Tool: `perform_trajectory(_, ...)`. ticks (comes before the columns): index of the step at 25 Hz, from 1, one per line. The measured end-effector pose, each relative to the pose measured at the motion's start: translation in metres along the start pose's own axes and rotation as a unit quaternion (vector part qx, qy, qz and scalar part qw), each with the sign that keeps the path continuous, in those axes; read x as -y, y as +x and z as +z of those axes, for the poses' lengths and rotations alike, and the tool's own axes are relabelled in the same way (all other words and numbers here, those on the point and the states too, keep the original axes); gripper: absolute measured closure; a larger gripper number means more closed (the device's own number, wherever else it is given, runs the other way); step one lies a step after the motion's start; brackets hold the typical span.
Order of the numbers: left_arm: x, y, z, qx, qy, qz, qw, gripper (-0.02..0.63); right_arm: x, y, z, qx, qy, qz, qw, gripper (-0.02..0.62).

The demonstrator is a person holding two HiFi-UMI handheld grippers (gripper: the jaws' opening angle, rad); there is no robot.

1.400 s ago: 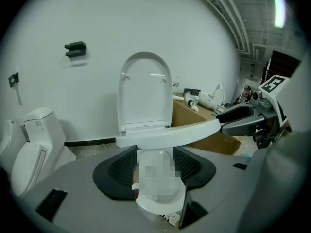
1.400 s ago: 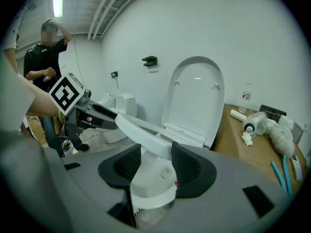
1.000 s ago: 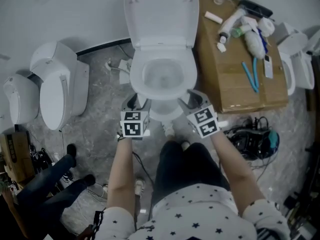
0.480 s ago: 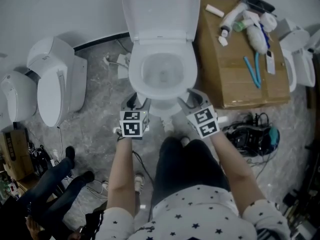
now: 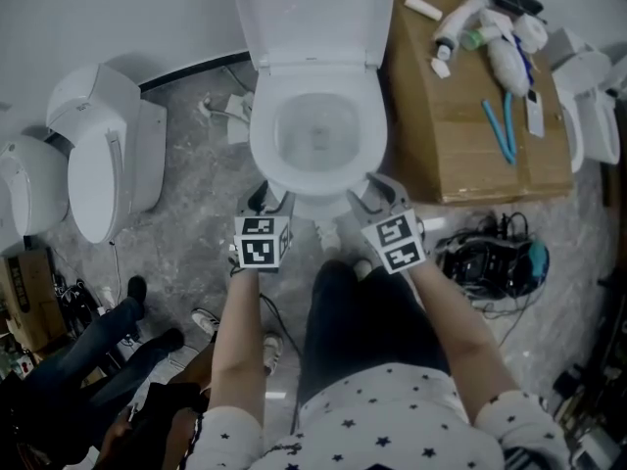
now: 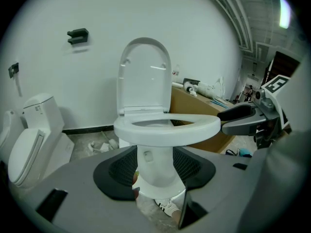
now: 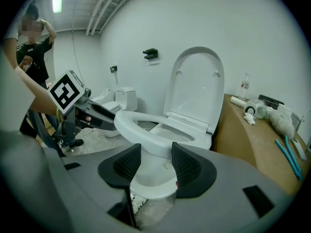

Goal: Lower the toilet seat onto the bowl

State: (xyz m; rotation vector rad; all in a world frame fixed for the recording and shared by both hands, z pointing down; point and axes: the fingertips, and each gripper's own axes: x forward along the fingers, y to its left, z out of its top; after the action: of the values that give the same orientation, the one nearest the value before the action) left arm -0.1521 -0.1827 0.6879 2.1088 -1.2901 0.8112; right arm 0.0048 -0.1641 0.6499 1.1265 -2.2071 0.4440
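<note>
The white toilet has its seat [image 5: 263, 153] lying flat on the bowl, and its lid [image 5: 313, 18] stands upright against the wall. In the left gripper view the seat [image 6: 167, 127] shows level above the pedestal, with the lid [image 6: 146, 76] behind it. My left gripper [image 5: 271, 201] is open and empty, just short of the bowl's front left. My right gripper [image 5: 376, 192] is also open and empty at the front right. Each camera sees the other tool: the right gripper [image 6: 240, 120] and the left gripper [image 7: 92, 115] flank the seat [image 7: 146, 130] without touching it.
Two spare toilets [image 5: 98, 155] stand on the floor at left, another [image 5: 588, 96] at far right. A brown cardboard box [image 5: 460, 155] beside the toilet carries bottles and tools. Tangled cables [image 5: 485, 262] lie at right. A bystander's legs [image 5: 88, 351] are at lower left.
Both grippers have stayed in front of the bowl, still open. The head view has tilted slightly. The bystander at lower left has stepped closer.
</note>
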Motion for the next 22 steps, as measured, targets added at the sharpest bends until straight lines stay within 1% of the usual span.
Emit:
perform_trajectory(10, 0.001, 0.006, -0.020, -0.008, -0.006, -0.004, 0.9999, 0.376, -0.007, 0.005, -0.018, -0.008, -0.005, -0.009, 1.000, 0.407)
perform_trajectory(22, 0.002, 0.016, -0.044, -0.023, -0.008, -0.001, 0.9997, 0.379, -0.013, 0.013, -0.039, -0.018, -0.007, -0.009, 1.000, 0.407)
